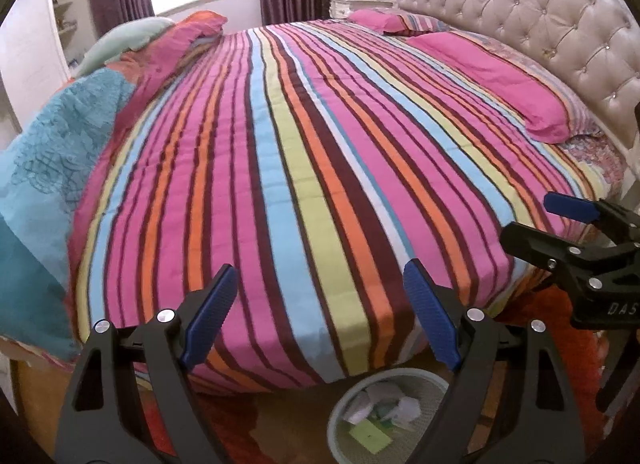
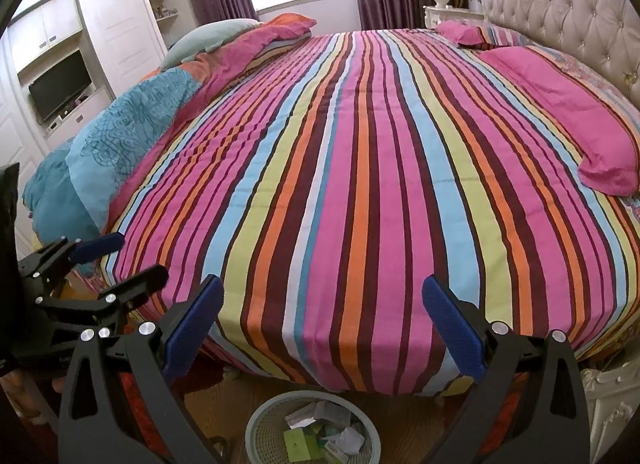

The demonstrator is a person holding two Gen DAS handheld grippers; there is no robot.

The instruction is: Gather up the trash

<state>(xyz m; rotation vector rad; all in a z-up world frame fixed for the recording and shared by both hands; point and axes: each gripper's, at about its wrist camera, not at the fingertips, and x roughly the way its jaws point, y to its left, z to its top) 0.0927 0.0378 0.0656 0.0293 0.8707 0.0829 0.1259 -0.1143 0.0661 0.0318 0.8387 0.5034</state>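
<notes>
Both the left gripper [image 1: 318, 292] and right gripper [image 2: 322, 310] were spread and empty over the striped bed [image 1: 304, 152], trash bin [image 1: 340, 420] at 6 o'clock holding apparently crumpled paper [image 1: 386, 404].

Both grippers [image 1: 320, 304] [image 2: 322, 322] empty, fingers apart.

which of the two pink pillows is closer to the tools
The larger-looking pink pillow, lying along the headboard; the other pink pillow sits at the bed's far end, by the nightstand.
</notes>
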